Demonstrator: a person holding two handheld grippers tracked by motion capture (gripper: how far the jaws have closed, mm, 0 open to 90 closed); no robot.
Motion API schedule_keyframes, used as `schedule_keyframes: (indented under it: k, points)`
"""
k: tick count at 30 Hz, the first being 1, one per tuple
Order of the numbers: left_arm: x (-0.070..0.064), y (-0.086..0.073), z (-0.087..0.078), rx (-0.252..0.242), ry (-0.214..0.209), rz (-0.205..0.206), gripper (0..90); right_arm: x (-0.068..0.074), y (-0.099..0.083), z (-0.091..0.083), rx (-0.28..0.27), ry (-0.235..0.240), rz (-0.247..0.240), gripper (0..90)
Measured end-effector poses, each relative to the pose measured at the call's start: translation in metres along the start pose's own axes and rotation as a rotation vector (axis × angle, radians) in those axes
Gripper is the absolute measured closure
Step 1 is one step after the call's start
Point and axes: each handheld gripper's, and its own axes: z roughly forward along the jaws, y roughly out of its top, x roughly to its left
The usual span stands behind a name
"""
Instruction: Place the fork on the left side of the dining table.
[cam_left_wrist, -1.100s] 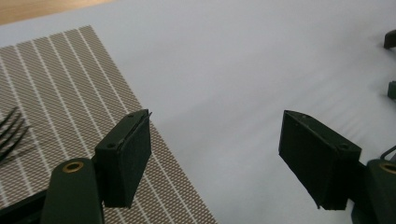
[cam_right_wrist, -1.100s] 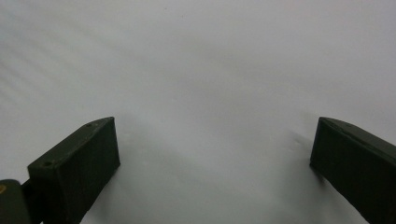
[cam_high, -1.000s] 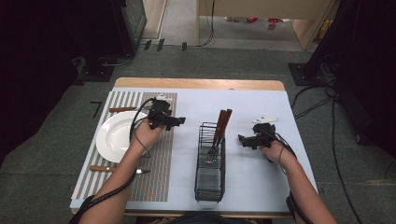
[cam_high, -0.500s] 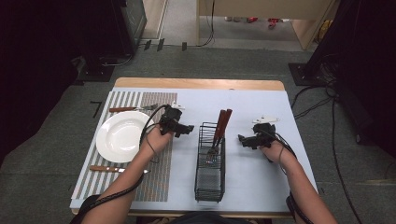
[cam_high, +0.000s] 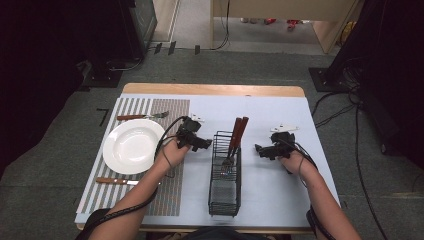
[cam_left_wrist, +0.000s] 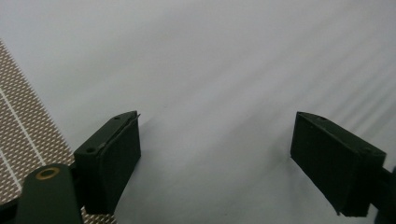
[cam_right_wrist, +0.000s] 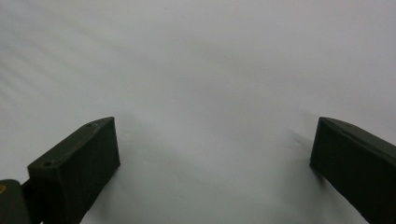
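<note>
A black wire cutlery basket (cam_high: 224, 172) stands mid-table with wooden-handled cutlery (cam_high: 237, 132) leaning in its far end. My left gripper (cam_high: 205, 143) hovers just left of the basket, at the edge of the striped placemat (cam_high: 134, 188). In the left gripper view it (cam_left_wrist: 212, 154) stands open over the pale tablecloth, nothing between its jaws. My right gripper (cam_high: 260, 149) rests to the right of the basket; the right gripper view has it (cam_right_wrist: 212, 163) open and empty over bare cloth.
A white plate (cam_high: 133, 146) sits on the placemat. A wooden-handled fork (cam_high: 142, 116) lies beyond the plate and a wooden-handled knife (cam_high: 116, 181) lies on the near side. Black cables trail from both grippers along the forearms.
My left gripper has moved right, off the placemat toward the basket. The right gripper has stayed where it was.
</note>
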Motion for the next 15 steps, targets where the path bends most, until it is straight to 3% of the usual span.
schedule_keyframes:
  k: [15]
  points:
    - [0.0017, -0.0005, 0.0005, -0.001, -0.025, -0.004, 11.9, 0.0000, 0.0000, 0.0000, 0.000, 0.000, 0.000, 0.7]
